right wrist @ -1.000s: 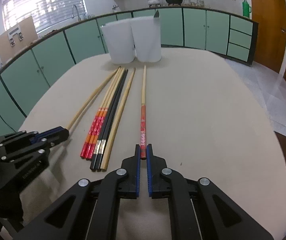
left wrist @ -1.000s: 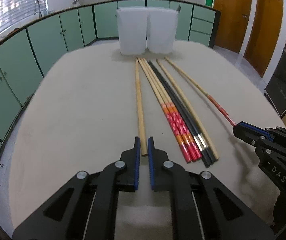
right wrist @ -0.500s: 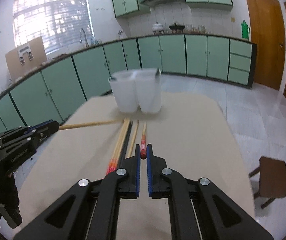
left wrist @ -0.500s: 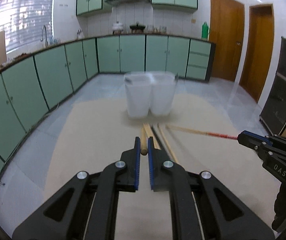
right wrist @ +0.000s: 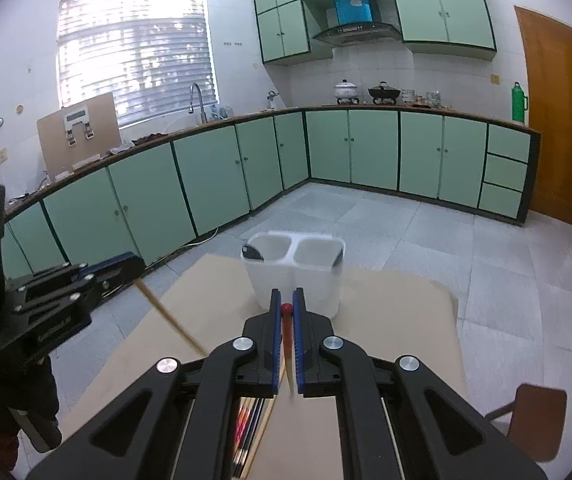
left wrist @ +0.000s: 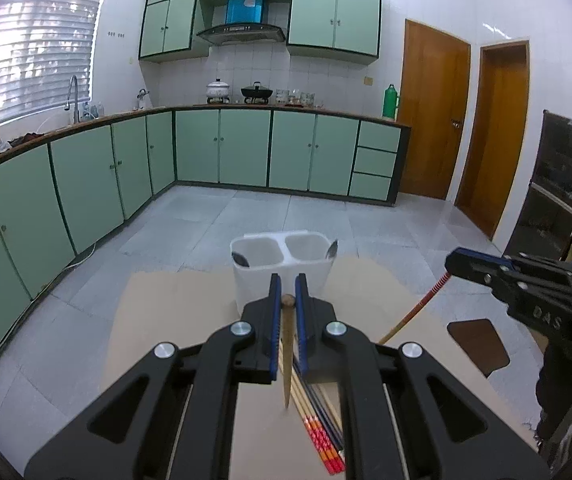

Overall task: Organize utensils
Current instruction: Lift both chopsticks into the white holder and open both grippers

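Both chopsticks (left wrist: 287, 344) lifted, tips hanging down.

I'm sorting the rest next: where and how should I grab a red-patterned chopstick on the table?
Grip the red-patterned chopstick at its thick painted near end, coming from above along its length. That end faces you; black chopsticks lie close beside it, so pinching mid-shaft looks crowded.

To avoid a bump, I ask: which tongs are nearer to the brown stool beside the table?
Right. The stool stands low, just to the right of the right tongs; the left tongs are farther, on the other side of the right tongs from it.
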The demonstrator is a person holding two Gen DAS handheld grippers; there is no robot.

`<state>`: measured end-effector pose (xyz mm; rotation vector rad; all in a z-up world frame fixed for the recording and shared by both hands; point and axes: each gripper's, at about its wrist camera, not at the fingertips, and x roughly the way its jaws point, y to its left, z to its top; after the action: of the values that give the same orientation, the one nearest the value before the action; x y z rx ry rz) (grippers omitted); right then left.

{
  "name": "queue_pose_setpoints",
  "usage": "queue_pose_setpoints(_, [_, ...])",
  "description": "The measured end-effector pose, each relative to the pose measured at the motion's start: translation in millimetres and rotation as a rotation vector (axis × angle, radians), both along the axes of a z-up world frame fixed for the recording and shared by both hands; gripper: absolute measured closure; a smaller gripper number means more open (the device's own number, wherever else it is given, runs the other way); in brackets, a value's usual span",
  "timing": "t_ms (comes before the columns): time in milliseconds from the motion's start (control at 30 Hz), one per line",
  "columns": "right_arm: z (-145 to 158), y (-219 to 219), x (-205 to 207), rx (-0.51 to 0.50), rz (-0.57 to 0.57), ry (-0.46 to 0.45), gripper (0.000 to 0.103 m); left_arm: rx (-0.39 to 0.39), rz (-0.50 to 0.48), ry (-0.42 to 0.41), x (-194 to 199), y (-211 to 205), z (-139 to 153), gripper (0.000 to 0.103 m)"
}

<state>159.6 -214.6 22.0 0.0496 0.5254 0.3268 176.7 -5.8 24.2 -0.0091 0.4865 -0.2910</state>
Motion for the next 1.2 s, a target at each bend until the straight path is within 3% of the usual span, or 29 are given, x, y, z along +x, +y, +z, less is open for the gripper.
queue_pose_setpoints(233, [47,-8,22,0.029,0.012,-0.083,0.097,-0.021,-0.029,-0.084,12,-5,36,0.097])
queue_pose_setpoints(467, [97,-12,58,0.051,-0.009,-0.185,0.097,-0.038,-0.023,-0.223,47,-21,87,0.097])
queue_pose_setpoints(633, [101,-8,91,0.041,-0.036,-0.192,0.097,-0.030,0.004,-0.302,83,-37,106,0.097])
queue_pose_setpoints(833, [74,-7,129,0.031,-0.066,-0.152,0.097,-0.019,0.048,-0.305,126,-51,82,0.097])
queue_pose_setpoints(1000, [38,-1,148,0.006,-0.077,-0.081,0.097,0.011,0.060,-0.220,159,-55,43,0.097])
queue_pose_setpoints(1200, [9,2,159,-0.002,-0.066,-0.001,0.097,0.049,0.065,-0.136,164,-43,9,0.095])
